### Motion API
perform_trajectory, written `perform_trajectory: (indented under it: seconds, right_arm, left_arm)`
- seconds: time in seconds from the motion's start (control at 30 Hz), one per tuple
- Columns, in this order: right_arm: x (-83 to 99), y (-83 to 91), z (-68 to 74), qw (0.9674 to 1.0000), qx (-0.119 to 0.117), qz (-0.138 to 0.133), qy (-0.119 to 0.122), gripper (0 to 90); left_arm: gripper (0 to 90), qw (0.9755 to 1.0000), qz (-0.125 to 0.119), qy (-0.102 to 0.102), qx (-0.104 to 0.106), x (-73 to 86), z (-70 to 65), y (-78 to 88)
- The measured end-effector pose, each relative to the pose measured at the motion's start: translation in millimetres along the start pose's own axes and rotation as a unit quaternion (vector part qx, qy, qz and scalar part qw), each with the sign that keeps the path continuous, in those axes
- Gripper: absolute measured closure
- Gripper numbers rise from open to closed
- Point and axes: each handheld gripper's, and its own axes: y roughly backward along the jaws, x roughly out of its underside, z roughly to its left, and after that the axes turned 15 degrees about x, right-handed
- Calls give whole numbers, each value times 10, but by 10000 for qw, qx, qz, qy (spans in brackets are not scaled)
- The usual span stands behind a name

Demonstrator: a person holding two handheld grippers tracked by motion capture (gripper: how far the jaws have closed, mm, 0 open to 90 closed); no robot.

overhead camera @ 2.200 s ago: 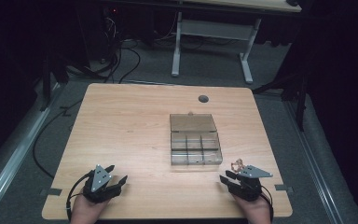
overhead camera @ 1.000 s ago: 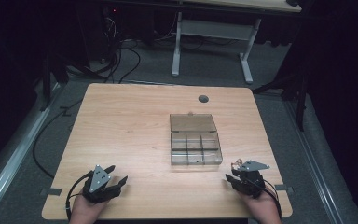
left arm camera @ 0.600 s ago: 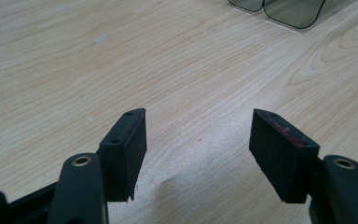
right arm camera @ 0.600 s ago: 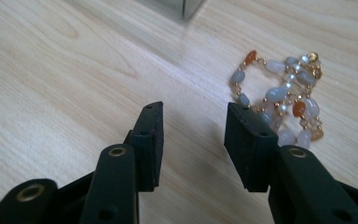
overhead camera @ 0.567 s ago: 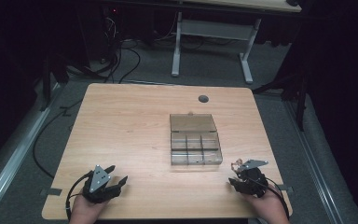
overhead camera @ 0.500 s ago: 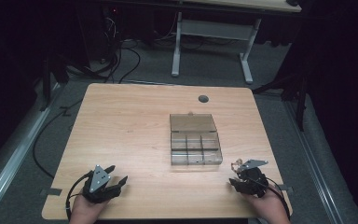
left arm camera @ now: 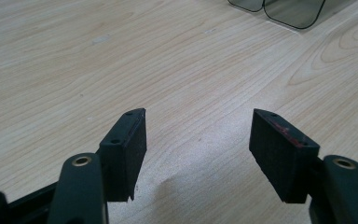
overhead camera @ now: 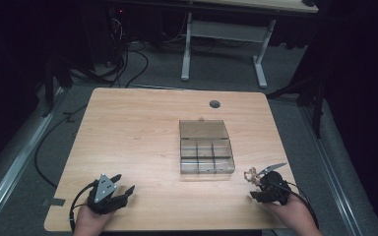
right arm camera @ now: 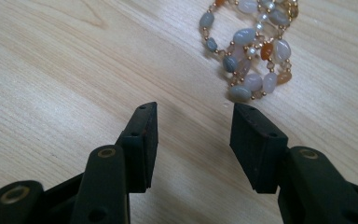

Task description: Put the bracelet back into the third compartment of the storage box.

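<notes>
Two grippers: left gripper (left arm camera: 196, 154) spread, empty; right gripper (right arm camera: 192, 140) just opening, nothing between.
Bracelet (right arm camera: 251, 51): upper right, beyond the tips.
Risk: off-centre closing snags few beads, strand slips.
Box (overhead camera: 205, 147): frame centre.

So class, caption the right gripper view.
Open right gripper on the table, beaded bracelet lying just beyond its jaws.

High view: the counter (overhead camera: 142, 142) is evenly lit from above, while the surrounding floor falls into near-black. The picture is soft and slightly grainy. Left gripper view: bright, diffuse light; the black jaws cast a faint shadow on the wood between them, and the near jaw bases blur (close focus). Right gripper view: similar brightness; the bead bracelet (right arm camera: 254, 56) shows small highlights and is mildly soft toward the top edge.
</notes>
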Motion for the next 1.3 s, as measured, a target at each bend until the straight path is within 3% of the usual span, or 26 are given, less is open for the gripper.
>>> perform_trajectory:
  seconds: [0.23, 0.37, 0.83, 1.0, 1.3]
  right_arm:
    - [-57, -12, -67, 9996, -1, 264, 112, 512]
    - [-90, -17, -86, 9995, -1, 279, 120, 510]
    - [-476, -136, -358, 9980, -13, 545, -306, 564]
    - [-531, -189, -373, 9976, -7, 623, -289, 596]
    - [-596, -277, -359, 9956, -127, 843, -386, 517]
  left_arm:
    - [371, 10000, -9, 13, 2, 0, 3, 1]
    - [371, 10000, -15, 14, 1, 1, 5, 3]
    - [372, 10000, 6, -23, 10, 0, -4, -2]
    - [371, 10000, -9, 6, 1, 1, 2, 1]
    - [371, 10000, -5, 12, -4, 0, 3, 0]
